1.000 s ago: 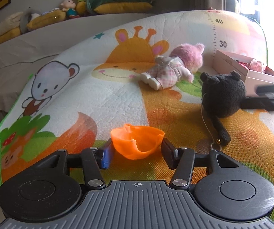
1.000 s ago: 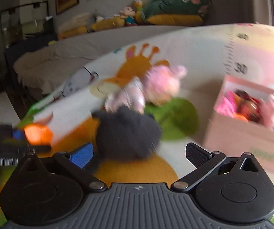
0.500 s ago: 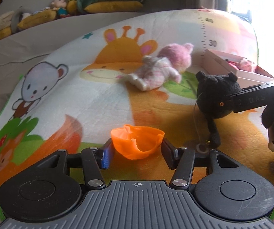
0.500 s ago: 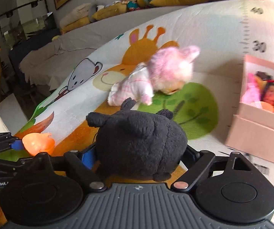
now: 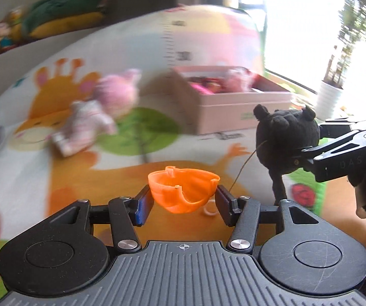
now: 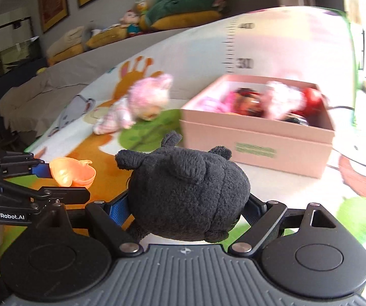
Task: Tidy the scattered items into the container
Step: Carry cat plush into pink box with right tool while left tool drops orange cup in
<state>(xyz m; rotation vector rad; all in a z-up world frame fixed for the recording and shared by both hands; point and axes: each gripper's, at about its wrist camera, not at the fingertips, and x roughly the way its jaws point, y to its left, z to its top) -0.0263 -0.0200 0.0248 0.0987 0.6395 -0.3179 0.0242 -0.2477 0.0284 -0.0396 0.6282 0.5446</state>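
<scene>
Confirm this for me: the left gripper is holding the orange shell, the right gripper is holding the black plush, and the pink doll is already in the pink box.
Not quite. The pink doll is not in the pink box; the right wrist view shows it lying on the play mat, to the left of the box. The rest stands: the left gripper holds the orange shell and the right gripper holds the black plush.

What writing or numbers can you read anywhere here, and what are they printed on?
"GenRobot.AI": on the side of the left gripper.
"30" and "40": beside the ruler marks on the play mat.
"DAS": faint, on the right gripper; uncertain.
Green label on the pink box: too blurred to read.
</scene>
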